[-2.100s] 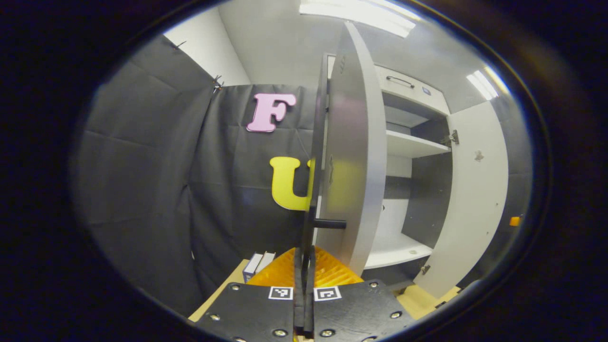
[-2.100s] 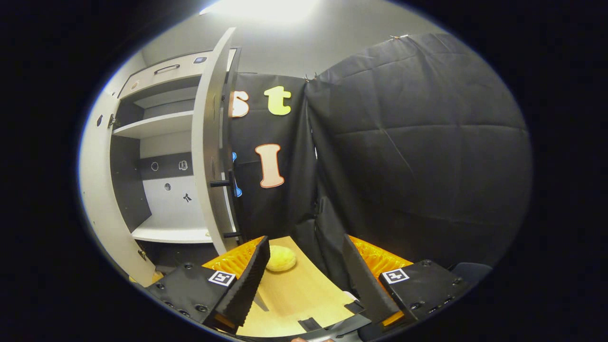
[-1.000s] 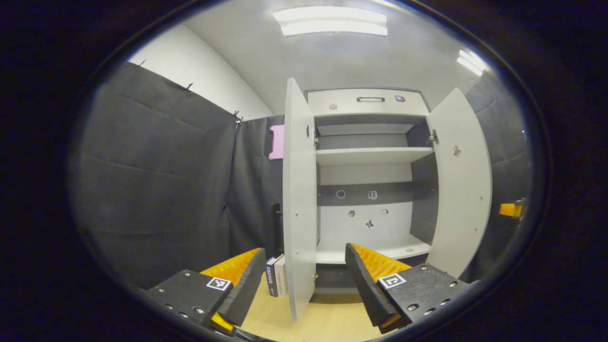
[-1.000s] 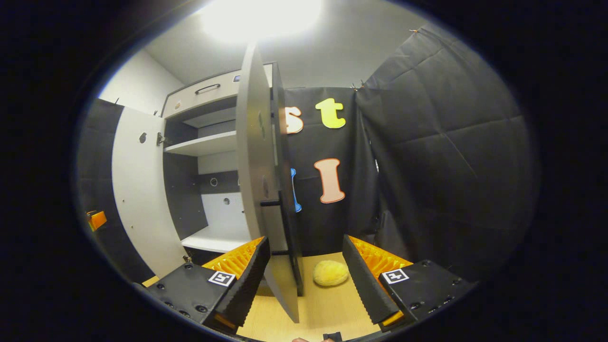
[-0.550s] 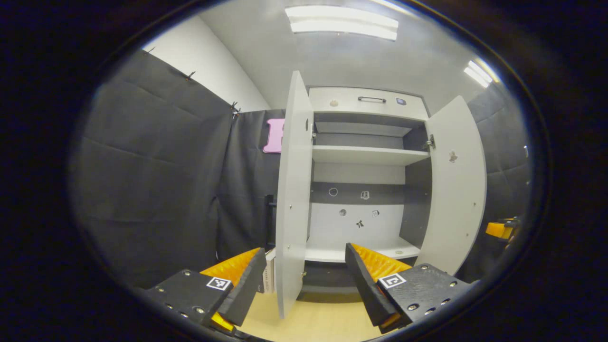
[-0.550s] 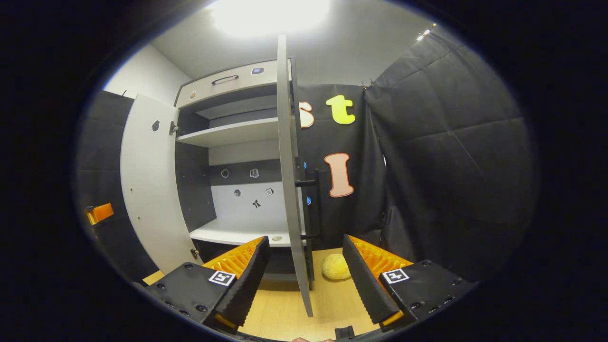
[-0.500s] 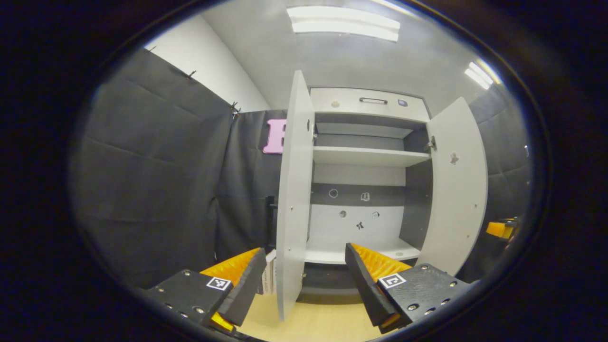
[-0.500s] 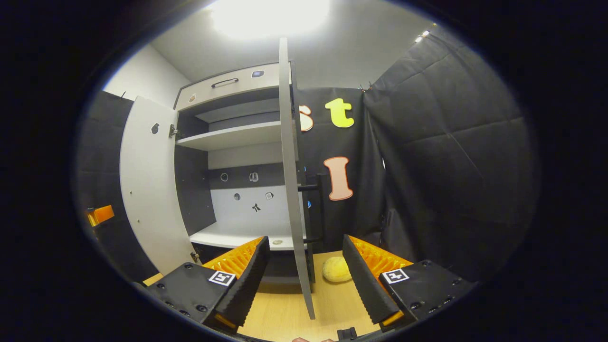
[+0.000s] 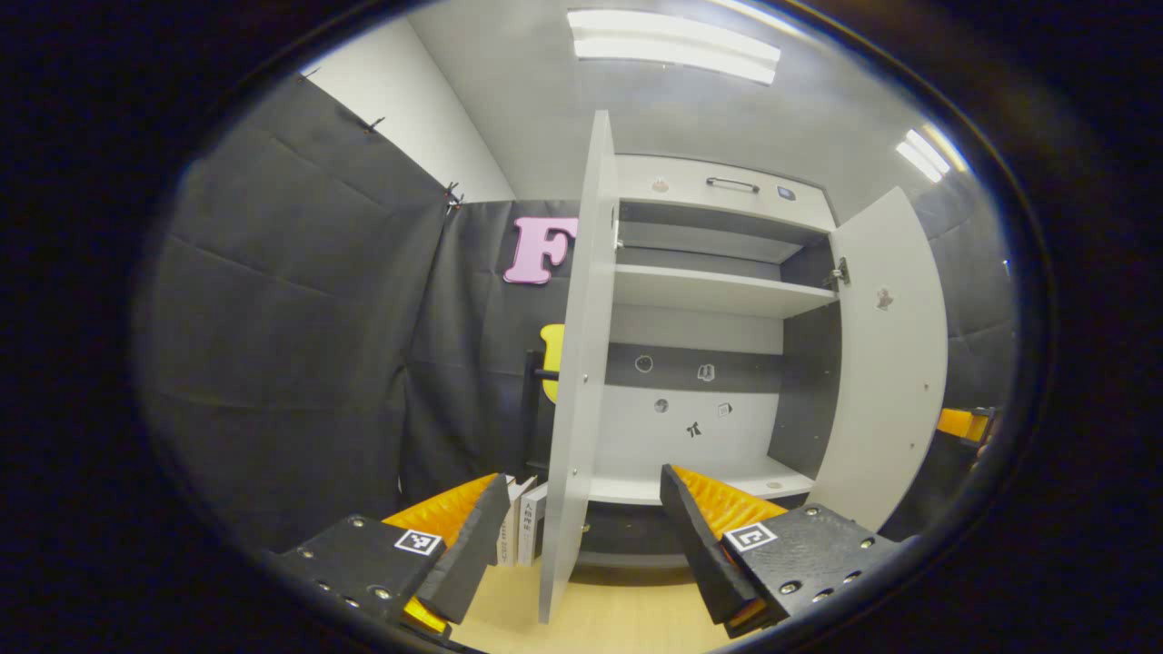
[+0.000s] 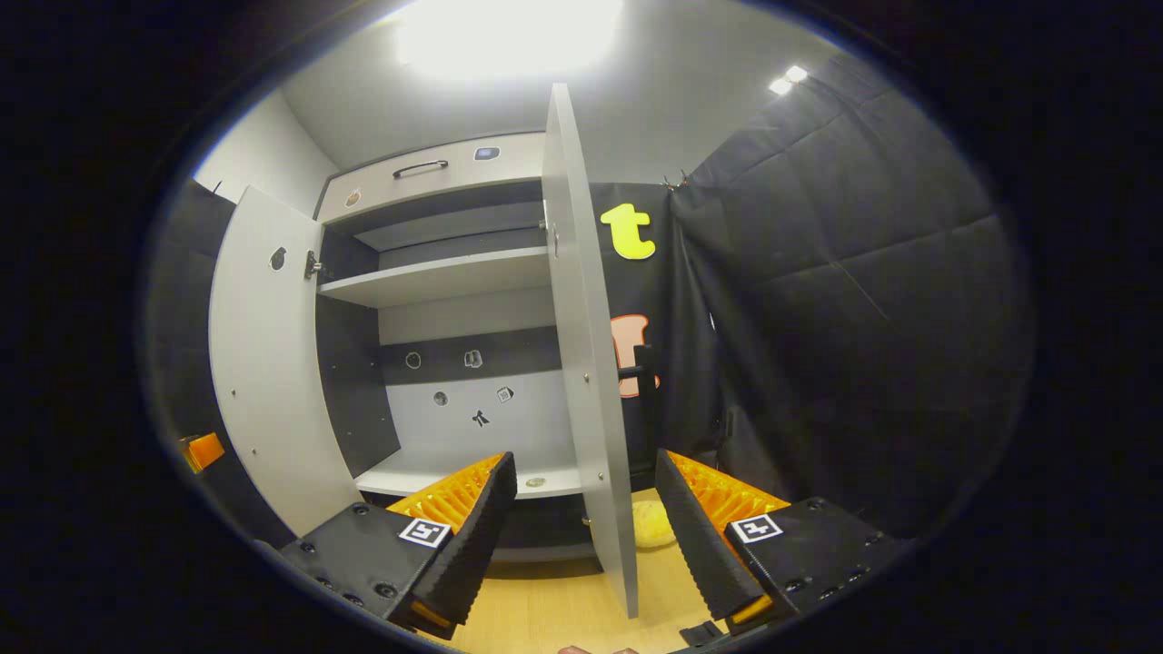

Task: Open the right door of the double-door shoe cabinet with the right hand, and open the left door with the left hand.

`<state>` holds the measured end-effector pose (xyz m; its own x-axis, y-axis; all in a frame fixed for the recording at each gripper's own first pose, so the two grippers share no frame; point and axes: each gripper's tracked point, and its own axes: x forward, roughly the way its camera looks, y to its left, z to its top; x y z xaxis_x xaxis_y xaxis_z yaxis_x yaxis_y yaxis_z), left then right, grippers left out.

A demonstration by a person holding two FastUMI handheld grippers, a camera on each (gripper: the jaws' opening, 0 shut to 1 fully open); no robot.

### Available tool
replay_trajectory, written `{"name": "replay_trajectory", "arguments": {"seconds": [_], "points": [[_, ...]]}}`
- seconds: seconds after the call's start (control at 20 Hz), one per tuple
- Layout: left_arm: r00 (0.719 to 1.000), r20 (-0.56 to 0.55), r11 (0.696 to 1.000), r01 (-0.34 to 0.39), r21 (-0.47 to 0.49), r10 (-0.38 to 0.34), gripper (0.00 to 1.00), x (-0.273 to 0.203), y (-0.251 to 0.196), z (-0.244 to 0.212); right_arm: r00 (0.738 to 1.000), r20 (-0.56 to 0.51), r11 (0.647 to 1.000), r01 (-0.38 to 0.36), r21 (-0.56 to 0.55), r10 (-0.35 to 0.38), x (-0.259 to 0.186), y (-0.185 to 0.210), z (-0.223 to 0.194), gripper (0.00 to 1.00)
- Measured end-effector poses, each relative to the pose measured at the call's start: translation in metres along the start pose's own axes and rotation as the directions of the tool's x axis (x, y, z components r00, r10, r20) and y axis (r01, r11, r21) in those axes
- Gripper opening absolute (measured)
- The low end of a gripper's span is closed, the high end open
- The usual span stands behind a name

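Left gripper view shows the left gripper (image 9: 581, 536) with its jaws spread wide and nothing between them. The left door (image 9: 577, 381) of the shoe cabinet (image 9: 718, 195) stands swung out, edge-on to this camera, with its handle (image 9: 536, 381) on the outer face. The right door (image 9: 895, 363) is swung out too, on the far side.

Right gripper view shows the right gripper (image 10: 586, 536) also wide apart and empty, with the right door (image 10: 586, 363) edge-on just ahead of it and a yellow soft thing (image 10: 650, 527) on the table (image 10: 545, 613) behind that door.

Both doors look fully opened, so the task seems complete. To finish well, each gripper should draw straight back, away from the door edges, so that no finger knocks a door toward closing.
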<state>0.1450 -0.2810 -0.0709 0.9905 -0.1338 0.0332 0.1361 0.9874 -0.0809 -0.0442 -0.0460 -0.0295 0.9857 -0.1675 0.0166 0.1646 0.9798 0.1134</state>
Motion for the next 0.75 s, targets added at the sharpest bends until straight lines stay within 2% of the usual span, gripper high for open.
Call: {"name": "replay_trajectory", "arguments": {"seconds": [0.15,0.3,0.4,0.5,0.6,0.7,0.75], "points": [[0.999,-0.016,0.999,-0.050,-0.001,0.049,0.97,0.003,0.019,-0.017,0.999,-0.025,0.999,0.039,0.006,-0.039,-0.005,0.013,-0.020,0.96],[0.996,-0.022,0.995,-0.089,-0.045,0.089,0.98,0.001,0.025,-0.032,0.996,-0.075,0.998,0.059,0.032,-0.056,-0.012,0.028,-0.046,0.96],[0.996,-0.020,0.995,-0.085,-0.058,0.084,0.98,0.002,0.023,-0.042,0.992,-0.099,0.996,0.081,0.020,-0.079,-0.020,0.032,-0.060,0.96],[0.999,-0.007,0.997,-0.050,-0.052,0.050,0.98,0.004,0.012,-0.053,0.990,-0.095,0.994,0.102,-0.028,-0.104,-0.028,0.032,-0.068,0.98],[1.000,-0.025,0.999,-0.020,-0.042,0.019,0.95,0.004,0.000,-0.070,0.990,-0.091,0.991,0.101,-0.083,-0.108,-0.033,0.033,-0.072,0.98],[1.000,-0.030,0.999,-0.002,-0.032,0.001,0.98,0.002,-0.013,-0.082,0.992,-0.072,0.988,0.097,-0.122,-0.106,-0.033,0.031,-0.070,0.98],[1.000,-0.020,0.999,0.013,-0.033,-0.014,0.98,0.002,-0.023,-0.085,0.993,-0.070,0.987,0.089,-0.137,-0.099,-0.031,0.029,-0.072,0.92]]}}
